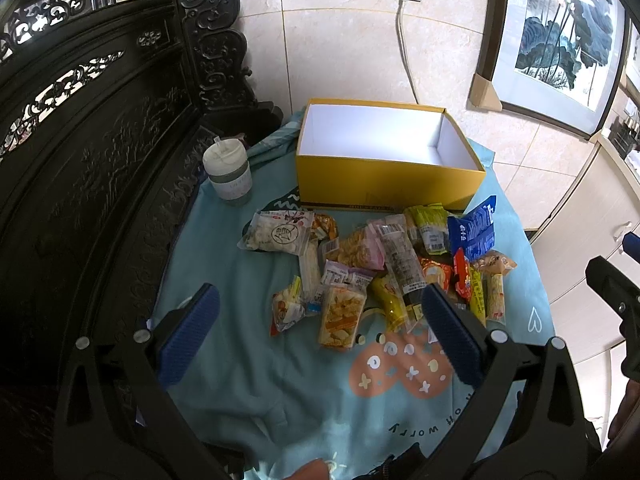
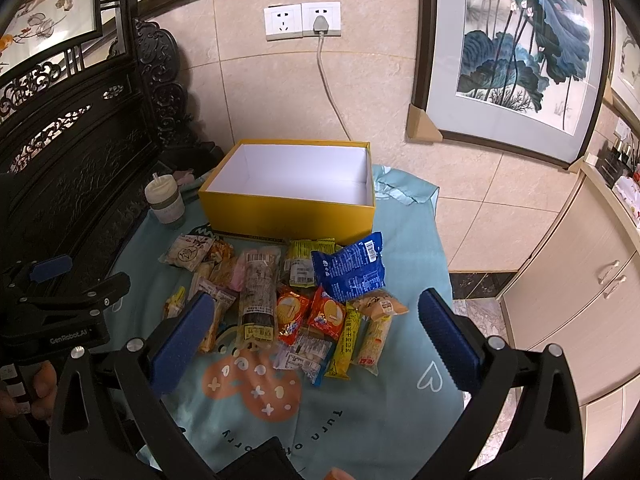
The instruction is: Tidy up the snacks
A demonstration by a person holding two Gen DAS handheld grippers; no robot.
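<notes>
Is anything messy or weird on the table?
Yes: the snack packets lie in a jumbled heap on the blue cloth, overlapping at all angles, while the yellow box behind them sits empty. Nothing looks torn or spilled. The lidded cup stands upright beside the box.

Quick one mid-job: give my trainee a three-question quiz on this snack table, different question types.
1. True or false: the yellow box already holds snacks.
2. Which stands left of the box? A) a lidded cup B) a kettle C) a bowl
3. Fill in: the blue packet lies at the pile's ____ side, nearest the right tongs.

Key: 1 false, the box is empty; 2 A; 3 right. Both left tongs and right tongs hang open over the cloth.
</notes>
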